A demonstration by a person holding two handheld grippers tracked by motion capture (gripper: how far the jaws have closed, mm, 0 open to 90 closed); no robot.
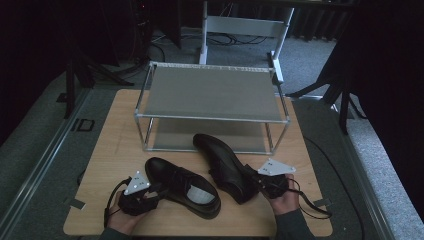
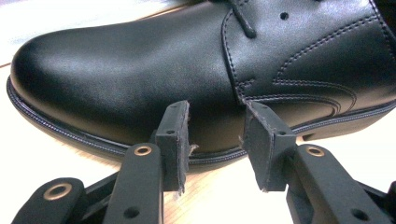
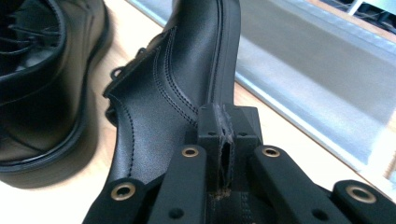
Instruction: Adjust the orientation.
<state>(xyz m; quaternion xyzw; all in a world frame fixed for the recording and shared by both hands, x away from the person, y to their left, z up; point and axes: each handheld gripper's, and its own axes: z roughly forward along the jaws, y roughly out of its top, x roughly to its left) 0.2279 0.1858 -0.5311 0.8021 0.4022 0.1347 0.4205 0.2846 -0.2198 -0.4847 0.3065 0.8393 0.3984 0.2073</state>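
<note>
Two black leather lace-up shoes lie on the wooden table (image 1: 107,140). The left shoe (image 1: 184,186) stands on its sole at the front, toe pointing to the far left. My left gripper (image 1: 156,192) is at its near side and open; in the left gripper view its jaws (image 2: 217,137) straddle the shoe's side (image 2: 140,70) just above the welt, nothing clamped. The right shoe (image 1: 222,162) is tipped onto its side, toe toward the rack. My right gripper (image 1: 256,182) is shut on its heel end; in the right gripper view the pads (image 3: 223,119) pinch the shoe's edge (image 3: 182,70).
A two-shelf metal shoe rack (image 1: 210,92) stands at the back of the table, both grey shelves bare; its lower shelf (image 3: 317,70) lies just beyond the right shoe. The left shoe (image 3: 37,84) sits close beside the right one. Cables trail from both grippers.
</note>
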